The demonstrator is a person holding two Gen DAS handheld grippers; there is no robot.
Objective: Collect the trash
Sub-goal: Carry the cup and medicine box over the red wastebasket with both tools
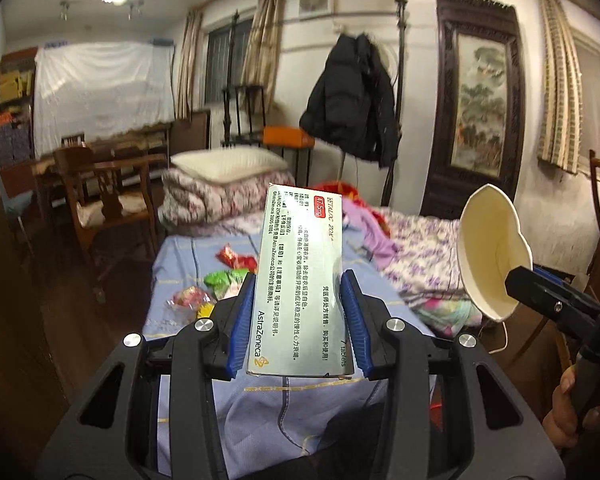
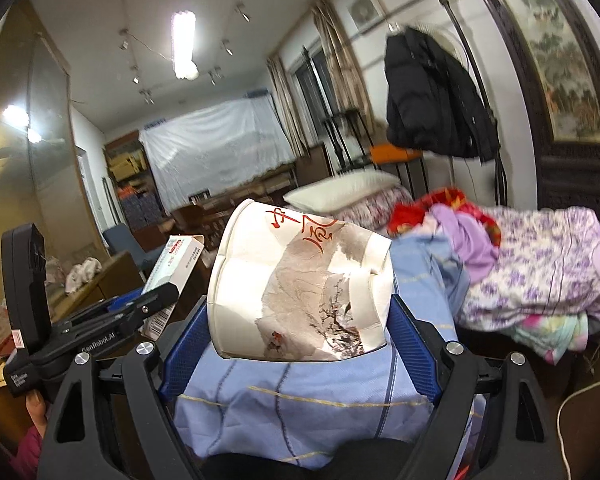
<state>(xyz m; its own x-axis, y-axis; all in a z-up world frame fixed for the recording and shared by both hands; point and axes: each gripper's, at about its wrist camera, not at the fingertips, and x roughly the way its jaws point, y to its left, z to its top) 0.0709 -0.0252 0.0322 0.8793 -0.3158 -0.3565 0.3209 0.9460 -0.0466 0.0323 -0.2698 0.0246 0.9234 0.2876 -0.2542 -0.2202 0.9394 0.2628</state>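
the flat pale-green cardboard medicine box [image 1: 302,284] reads "astrazeneca", "7 tablets", "47.5mg" on a red tag, "betaloc zok", plus chinese lines. the crumpled white paper cup [image 2: 300,288] bears red brush characters. the black plastic left gripper body [image 2: 100,340] reads "genrobot.ai".

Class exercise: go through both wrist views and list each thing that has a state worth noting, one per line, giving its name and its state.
Left tongs: shut on the medicine box.
Medicine box: held upright, end flap open.
Right tongs: shut on the paper cup.
Paper cup: crushed, lying sideways in the grip, empty.
Snack wrappers: loose on the blue sheet, not yet collected.
Black jacket: hanging on the stand.
Ceiling light: on.
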